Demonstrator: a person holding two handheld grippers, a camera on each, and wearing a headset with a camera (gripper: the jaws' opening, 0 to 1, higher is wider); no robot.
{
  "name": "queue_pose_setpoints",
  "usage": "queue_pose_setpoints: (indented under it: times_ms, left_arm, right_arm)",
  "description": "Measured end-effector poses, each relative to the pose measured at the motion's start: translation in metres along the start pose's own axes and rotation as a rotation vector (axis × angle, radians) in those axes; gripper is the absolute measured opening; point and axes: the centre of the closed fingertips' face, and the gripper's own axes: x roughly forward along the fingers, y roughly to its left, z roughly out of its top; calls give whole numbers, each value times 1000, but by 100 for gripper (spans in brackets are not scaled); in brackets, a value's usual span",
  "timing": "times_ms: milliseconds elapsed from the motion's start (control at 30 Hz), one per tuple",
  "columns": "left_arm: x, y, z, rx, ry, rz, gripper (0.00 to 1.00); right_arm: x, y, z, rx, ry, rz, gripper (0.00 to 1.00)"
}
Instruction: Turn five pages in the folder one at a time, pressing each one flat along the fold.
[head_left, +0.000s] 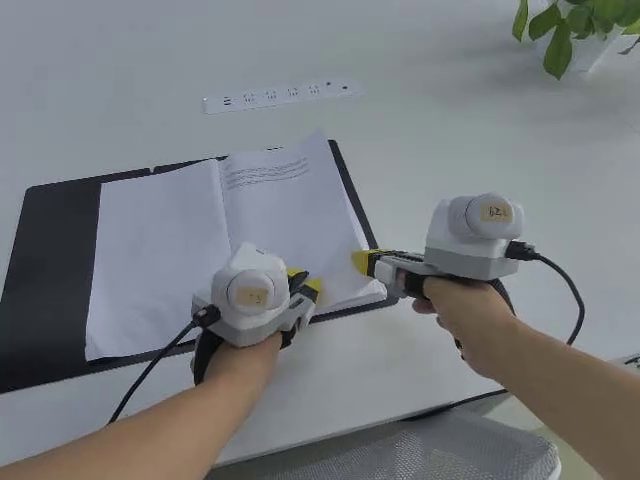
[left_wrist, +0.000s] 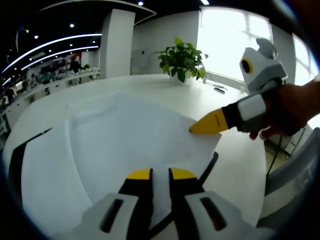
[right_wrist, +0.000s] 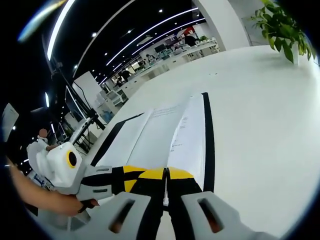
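Note:
A black folder (head_left: 50, 260) lies open on the white table, with a white left page (head_left: 150, 250) and a printed right page (head_left: 290, 215) (left_wrist: 130, 135) (right_wrist: 190, 135). My right gripper (head_left: 362, 262) (right_wrist: 166, 174) (left_wrist: 194, 131) is at the right page's outer edge near its lower corner. Its yellow-tipped jaws are shut, and the page edge runs in between them. My left gripper (head_left: 308, 288) (left_wrist: 160, 175) (right_wrist: 131, 172) sits low over the bottom of the right page. Its jaws are close together with nothing held.
A white power strip (head_left: 280, 97) lies beyond the folder. A potted plant (head_left: 575, 30) (left_wrist: 182, 60) stands at the far right corner. Black cables trail from both grippers toward the table's near edge, where a chair back (head_left: 440, 450) sits.

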Motion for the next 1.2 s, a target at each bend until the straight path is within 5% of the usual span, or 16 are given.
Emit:
queue_pose_setpoints:
  times_ms: [433,667,1200]
  left_arm:
    - [-66,21,22,-3,-79,30,11]
    - [-109,32,37,-9,-140,41,12]
    - [-191,65,34,-37,-211,109,13]
  right_arm:
    - [-14,32,22,38,-94,56,0]
    - [-15,62,35,57,-146,108,0]
    - [5,142,41,22,-173,212,0]
